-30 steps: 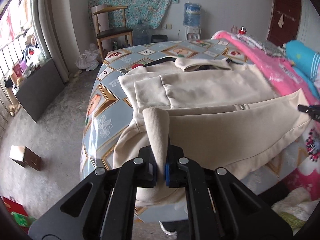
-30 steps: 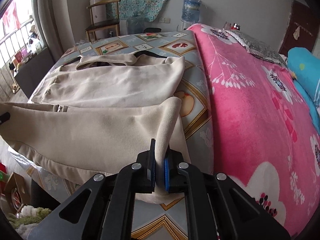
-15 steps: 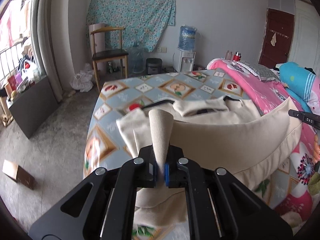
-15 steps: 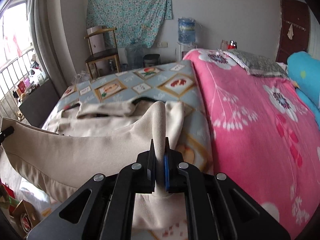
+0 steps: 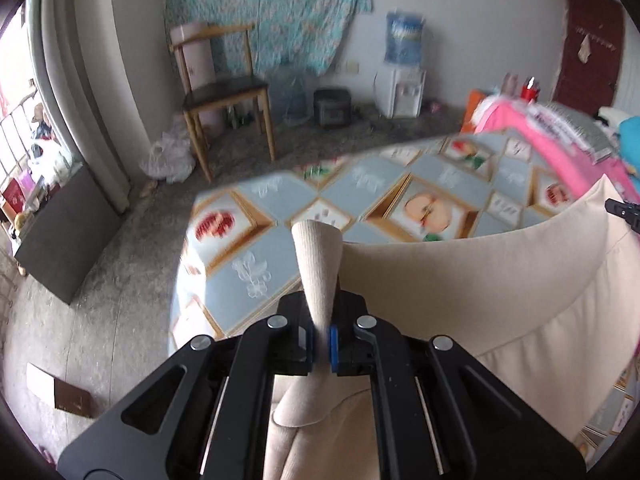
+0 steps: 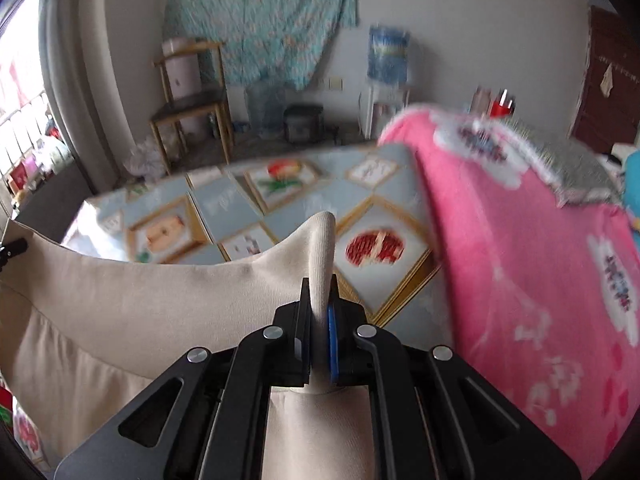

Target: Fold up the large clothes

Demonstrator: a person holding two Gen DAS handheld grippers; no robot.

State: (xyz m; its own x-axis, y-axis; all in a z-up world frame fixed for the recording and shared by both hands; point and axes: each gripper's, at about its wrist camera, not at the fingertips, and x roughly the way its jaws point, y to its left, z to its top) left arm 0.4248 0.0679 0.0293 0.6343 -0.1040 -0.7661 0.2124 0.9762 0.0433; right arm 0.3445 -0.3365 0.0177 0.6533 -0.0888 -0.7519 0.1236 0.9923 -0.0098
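Beige knit garment (image 5: 500, 280) held taut between both jaws, above the bed.
Left gripper (image 5: 319, 338) and right gripper (image 6: 319, 344) each pinch a ribbed hem corner; bare patterned bedsheet (image 5: 400, 184) lies ahead of the jaws.

The right tool (image 6: 320, 338) is clamped on a ribbed corner of the beige garment (image 6: 132, 304), which stands up in a narrow peak between the blue-padded fingers (image 6: 332, 344). From that peak the garment's edge runs left in a shallow sagging curve to the frame's left border, where the black tip of the left tool (image 6: 12, 248) holds it. Beyond the raised edge lies the bed sheet (image 6: 248, 208), pale blue with framed fruit motifs. A pink floral blanket (image 6: 520, 260) covers the bed's right side. Against the far wall stand a wooden chair (image 6: 192, 108), a water dispenser (image 6: 386, 80) and a teal hanging cloth (image 6: 264, 20). The background is motion-blurred.
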